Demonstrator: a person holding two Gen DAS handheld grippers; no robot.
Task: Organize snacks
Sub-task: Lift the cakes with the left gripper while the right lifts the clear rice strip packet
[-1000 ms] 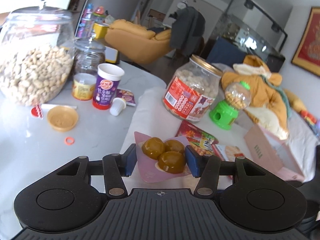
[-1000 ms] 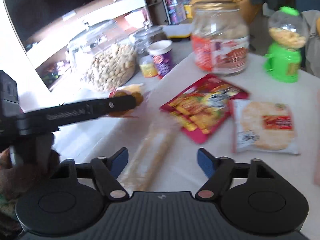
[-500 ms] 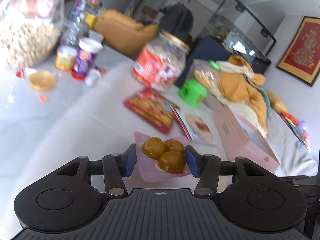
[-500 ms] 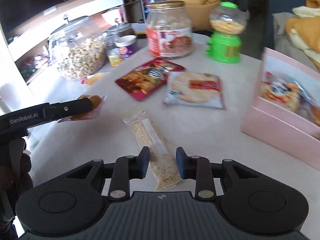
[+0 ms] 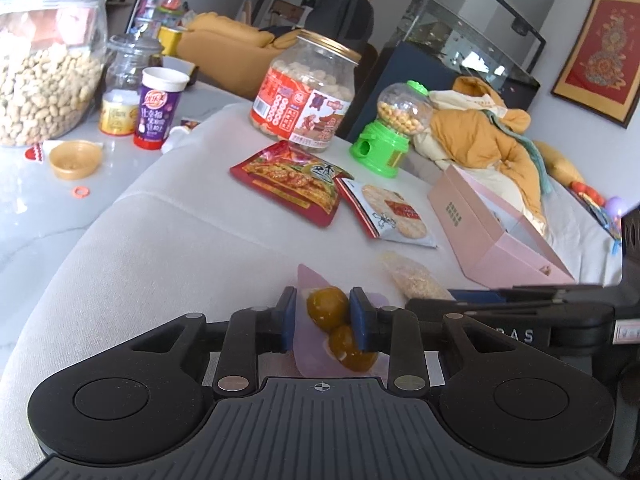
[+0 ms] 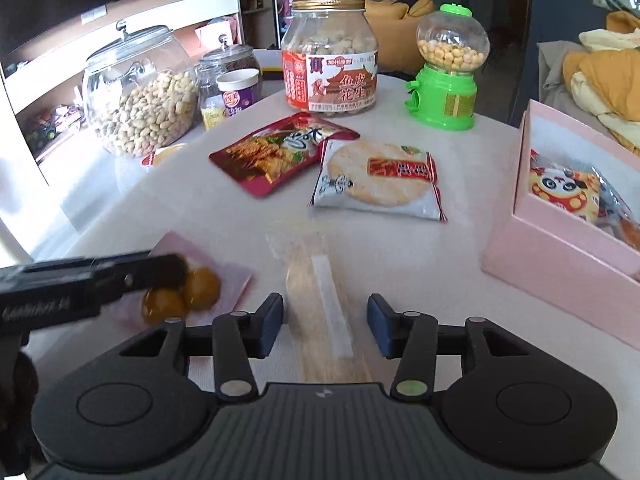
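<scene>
the left tongs (image 5: 323, 320) have just been closing and now pinch a pink packet of round brown sweets (image 5: 334, 324) between their blue pads, the packet standing on edge in the grip, low over the pale surface (image 5: 168, 240). seen from the right wrist view, that packet (image 6: 192, 288) hangs at the tip of the left tongs, blurred, just beside a long clear packet of pale crumbly snack (image 6: 320, 300) that lies flat on the surface. the right tongs (image 6: 326, 322) have just been opening and stand apart on either side of that long packet, the pads not touching it. further off lie a red snack bag (image 6: 276, 152) and a white rice cracker packet (image 6: 380, 178), touching at one corner. behind them stand a jar with a gold lid and red label (image 6: 330, 56) and a green candy dispenser with a clear globe (image 6: 448, 68). to the right an open pink box (image 6: 560, 248) holds a packet printed with a panda. at the far left are a big glass jar of peanuts (image 6: 140, 92), a smaller glass jar (image 6: 228, 64) and a purple cup (image 6: 238, 92).
</scene>
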